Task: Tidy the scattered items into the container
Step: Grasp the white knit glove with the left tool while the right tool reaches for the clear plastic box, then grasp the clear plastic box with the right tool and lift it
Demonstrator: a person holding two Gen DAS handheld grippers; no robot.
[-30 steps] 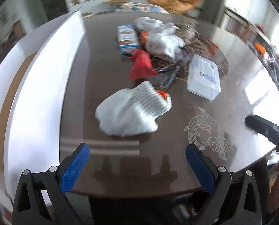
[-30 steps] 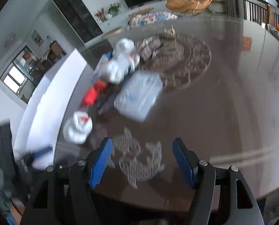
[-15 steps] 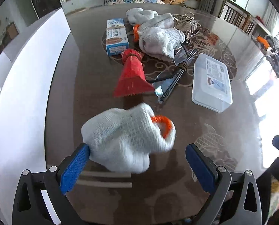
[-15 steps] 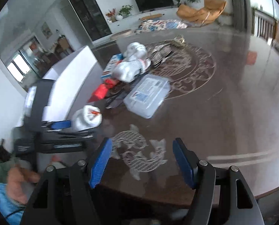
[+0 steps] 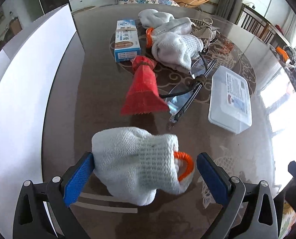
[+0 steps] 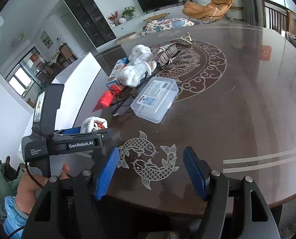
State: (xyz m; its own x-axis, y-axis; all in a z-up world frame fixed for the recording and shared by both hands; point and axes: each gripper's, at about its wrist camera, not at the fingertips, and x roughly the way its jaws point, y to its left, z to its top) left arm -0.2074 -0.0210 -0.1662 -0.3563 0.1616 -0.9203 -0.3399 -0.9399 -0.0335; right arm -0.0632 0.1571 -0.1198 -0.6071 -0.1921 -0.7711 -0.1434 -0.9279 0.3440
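Nothing is stowed: a glove [image 5: 140, 165] sits between spread left tongs [image 5: 146, 177]; right tongs [image 6: 151, 171] spread, empty; clutter at twelve o'clock.

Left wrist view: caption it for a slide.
Open left tool straddles a white knit glove on the dark table, clutter beyond.

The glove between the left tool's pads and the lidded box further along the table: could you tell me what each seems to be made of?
The glove looks like white knitted cotton or a similar yarn, matte, with visible ribbed stitches and an orange-trimmed cuff. The box looks like clear, slightly frosted rigid plastic, glossy, with the table showing through its walls and a printed paper label on the lid.
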